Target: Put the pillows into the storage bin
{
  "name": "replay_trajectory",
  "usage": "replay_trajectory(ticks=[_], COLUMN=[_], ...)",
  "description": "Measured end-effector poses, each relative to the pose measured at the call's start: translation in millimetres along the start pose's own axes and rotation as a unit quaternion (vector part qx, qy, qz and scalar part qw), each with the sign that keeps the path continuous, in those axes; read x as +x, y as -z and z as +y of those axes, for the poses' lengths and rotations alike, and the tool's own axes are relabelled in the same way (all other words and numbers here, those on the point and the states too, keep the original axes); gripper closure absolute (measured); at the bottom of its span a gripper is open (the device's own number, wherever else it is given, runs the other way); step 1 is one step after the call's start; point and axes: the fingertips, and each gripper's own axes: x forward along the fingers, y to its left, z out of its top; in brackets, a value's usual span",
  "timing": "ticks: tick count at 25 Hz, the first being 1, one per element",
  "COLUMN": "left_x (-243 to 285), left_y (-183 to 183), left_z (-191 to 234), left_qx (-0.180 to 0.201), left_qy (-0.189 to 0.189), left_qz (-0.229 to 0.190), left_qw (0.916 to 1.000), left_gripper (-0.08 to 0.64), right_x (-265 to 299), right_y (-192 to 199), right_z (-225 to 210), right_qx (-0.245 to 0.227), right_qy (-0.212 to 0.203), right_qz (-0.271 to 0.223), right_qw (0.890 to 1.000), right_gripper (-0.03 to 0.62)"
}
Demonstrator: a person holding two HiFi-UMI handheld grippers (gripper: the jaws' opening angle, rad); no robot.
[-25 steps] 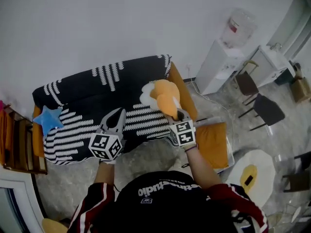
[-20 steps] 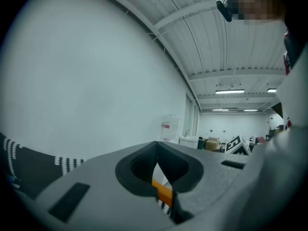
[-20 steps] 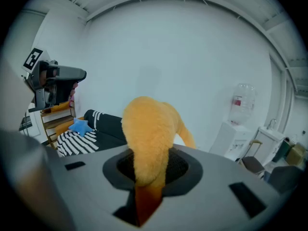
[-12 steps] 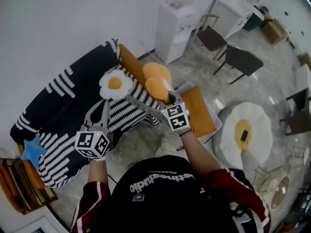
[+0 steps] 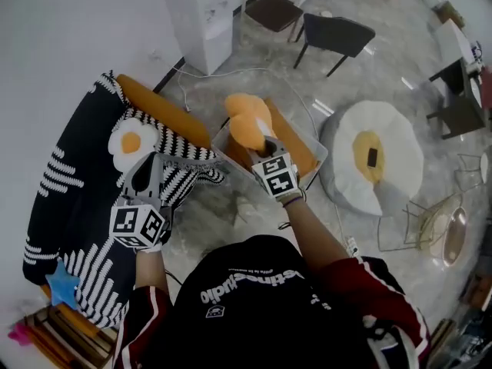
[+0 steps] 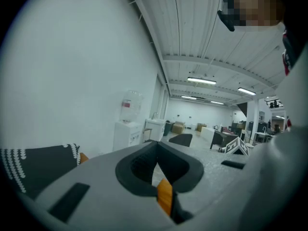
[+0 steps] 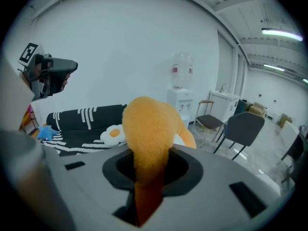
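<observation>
Over the left side of the bin (image 5: pixel 320 157), in the head view, the right gripper (image 5: pixel 267 143) holds the orange pillow (image 5: pixel 246 120). Its jaws are closed on the lower edge of the pillow and stay a little apart, because the plush fills the gap. The right gripper view shows the same: the pillow (image 7: pixel 148 124) rises from between the jaws of the gripper (image 7: pixel 150 163) and hides their tips. The pillow is above the bin and not yet inside it. Whether it touches the rim I cannot tell. Inside the bin lies a flat orange cushion (image 5: pixel 301 151).

The bin stands on the grey floor (image 5: pixel 231 206), just beside the orange armrest (image 5: pixel 161 114) of the sofa (image 5: pixel 73 183).

The left gripper (image 5: pixel 146 167) is over the front edge of the sofa, well apart from the bin. In the left gripper view its jaws meet at the tips and nothing is between them, so this gripper (image 6: pixel 156 148) is closed and empty. It looks across the room, where a water dispenser (image 6: pixel 129 124) stands by the white wall.

The sofa has a black cover with white stripes. On it an egg pillow (image 5: pixel 131 140) lies near the armrest, just beyond the left gripper. A blue star pillow (image 5: pixel 59 281) lies at the other end of the sofa.

On the floor at the right of the bin, near it, lies a big egg-shaped floor cushion (image 5: pixel 377 156). A dark chair (image 5: pixel 338 33) stands farther away.
</observation>
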Motion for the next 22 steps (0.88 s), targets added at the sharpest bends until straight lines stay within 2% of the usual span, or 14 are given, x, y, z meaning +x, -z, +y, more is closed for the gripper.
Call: replay_trajectory(ticks=[5, 9, 14, 19, 22], left_x=[64.1, 104.9, 139.9, 161.4, 167.5], left_y=[9.3, 23.2, 39.5, 51.8, 58.6], left_z=[-41.6, -60.4, -66.4, -55.1, -43.6], left_qx=[0.01, 0.013, 0.009, 0.011, 0.016], left_qy=[0.047, 0.068, 0.072, 0.064, 0.054], left_qz=[0.022, 0.043, 0.065, 0.088, 0.101], left_qw=[0.9986, 0.9967, 0.9952, 0.994, 0.9933], left_gripper=[0.557, 0.558, 0.558, 0.557, 0.557], right_x=[-7.0, -0.8, 22.9, 60.3, 86.2], right_y=[40.6, 72.8, 107.9, 118.4, 124.5], right_z=[-66.4, -107.0, -136.0, -145.6, -148.5], right_qx=[0.038, 0.057, 0.074, 0.076, 0.062], right_qy=[0.037, 0.054, 0.057, 0.042, 0.031], right_qz=[0.025, 0.049, 0.083, 0.1, 0.108], right_qw=[0.998, 0.996, 0.992, 0.991, 0.992], right_gripper=[0.494, 0.492, 0.491, 0.486, 0.46])
